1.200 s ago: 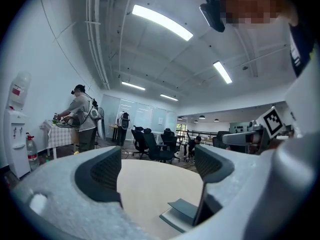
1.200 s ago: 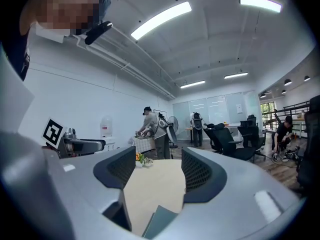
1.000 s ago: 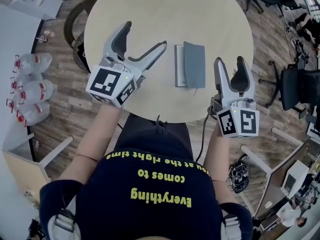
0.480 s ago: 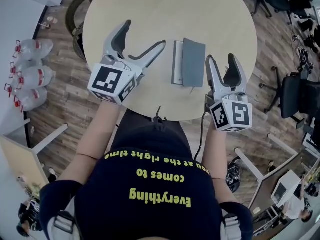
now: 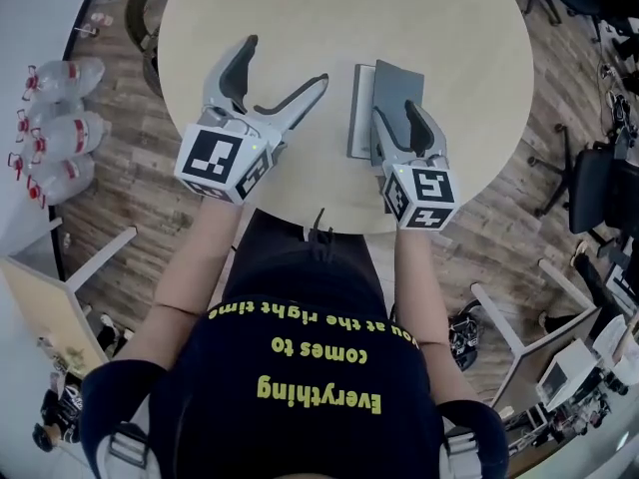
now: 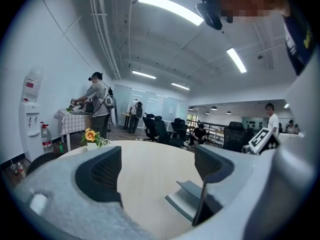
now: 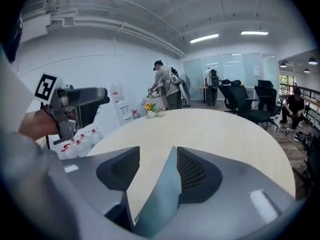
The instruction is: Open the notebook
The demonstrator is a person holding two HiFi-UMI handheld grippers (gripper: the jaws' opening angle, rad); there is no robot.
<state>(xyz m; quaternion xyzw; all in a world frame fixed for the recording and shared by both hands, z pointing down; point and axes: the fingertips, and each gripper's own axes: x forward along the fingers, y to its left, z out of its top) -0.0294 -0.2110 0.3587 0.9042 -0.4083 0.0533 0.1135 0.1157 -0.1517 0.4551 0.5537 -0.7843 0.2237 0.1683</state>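
Observation:
A grey-covered notebook [image 5: 394,86] lies on the round wooden table [image 5: 300,8], with a strip of white pages [image 5: 359,108] showing along its left side. My right gripper [image 5: 397,118] is down at the notebook's near edge. In the right gripper view the grey cover [image 7: 160,194] stands on edge between the jaws, close to the right pad with a gap to the left one, while the jaws are closing. My left gripper [image 5: 285,65] hovers open over bare table left of the notebook [image 6: 187,201], holding nothing.
Several water bottles [image 5: 60,118] lie on the floor to the left, and an office chair [image 5: 599,183] stands at the right. A small flower pot [image 6: 90,136] sits at the table's far side. People and desks fill the room behind.
My right gripper has come down and leftward from beside the notebook onto its near edge, its jaws a little narrower. The left gripper has sunk slightly.

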